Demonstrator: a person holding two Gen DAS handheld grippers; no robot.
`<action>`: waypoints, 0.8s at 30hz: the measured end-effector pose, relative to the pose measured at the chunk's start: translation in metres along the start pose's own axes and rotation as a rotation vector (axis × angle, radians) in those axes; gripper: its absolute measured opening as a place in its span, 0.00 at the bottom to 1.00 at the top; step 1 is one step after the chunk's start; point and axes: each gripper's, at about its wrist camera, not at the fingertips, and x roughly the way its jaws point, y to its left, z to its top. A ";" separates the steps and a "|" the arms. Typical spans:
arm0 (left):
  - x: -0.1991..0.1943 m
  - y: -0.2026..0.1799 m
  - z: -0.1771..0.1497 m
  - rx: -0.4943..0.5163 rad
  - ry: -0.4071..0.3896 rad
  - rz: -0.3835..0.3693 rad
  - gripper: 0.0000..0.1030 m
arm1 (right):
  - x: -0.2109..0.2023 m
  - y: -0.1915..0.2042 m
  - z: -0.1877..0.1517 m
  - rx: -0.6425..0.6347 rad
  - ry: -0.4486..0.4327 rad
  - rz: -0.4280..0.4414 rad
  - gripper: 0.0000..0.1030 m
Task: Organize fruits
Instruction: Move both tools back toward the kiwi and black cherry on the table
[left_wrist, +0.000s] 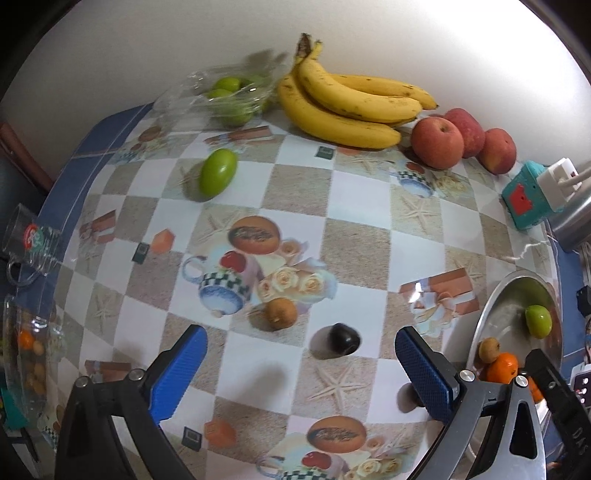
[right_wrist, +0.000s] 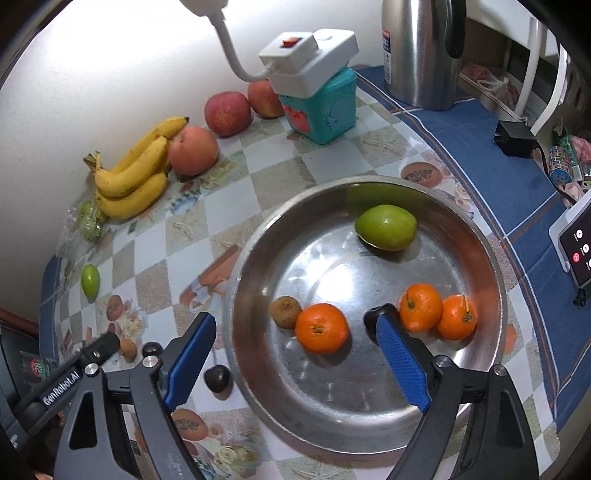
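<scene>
Orange (right_wrist: 321, 328) in steel pan (right_wrist: 491, 258), stem end facing camera; both grippers (left_wrist: 301, 354) (right_wrist: 295, 328) gape wide, empty.

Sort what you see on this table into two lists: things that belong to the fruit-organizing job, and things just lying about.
Belongs to the job:
- metal tray
- oranges
- green fruit in the tray
- loose green fruit
- bananas
- apples
- small brown fruit
- dark fruit

Just lying about:
- kettle
- power strip
- teal box
- glass mug
</scene>
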 end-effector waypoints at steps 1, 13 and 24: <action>0.001 0.005 -0.001 -0.010 0.003 -0.005 1.00 | -0.001 0.002 -0.001 -0.003 -0.005 0.007 0.86; 0.000 0.042 -0.016 -0.067 0.035 -0.011 1.00 | 0.001 0.044 -0.025 -0.097 0.053 0.082 0.86; 0.007 0.065 -0.016 -0.113 0.074 -0.041 1.00 | 0.006 0.065 -0.042 -0.108 0.113 0.098 0.86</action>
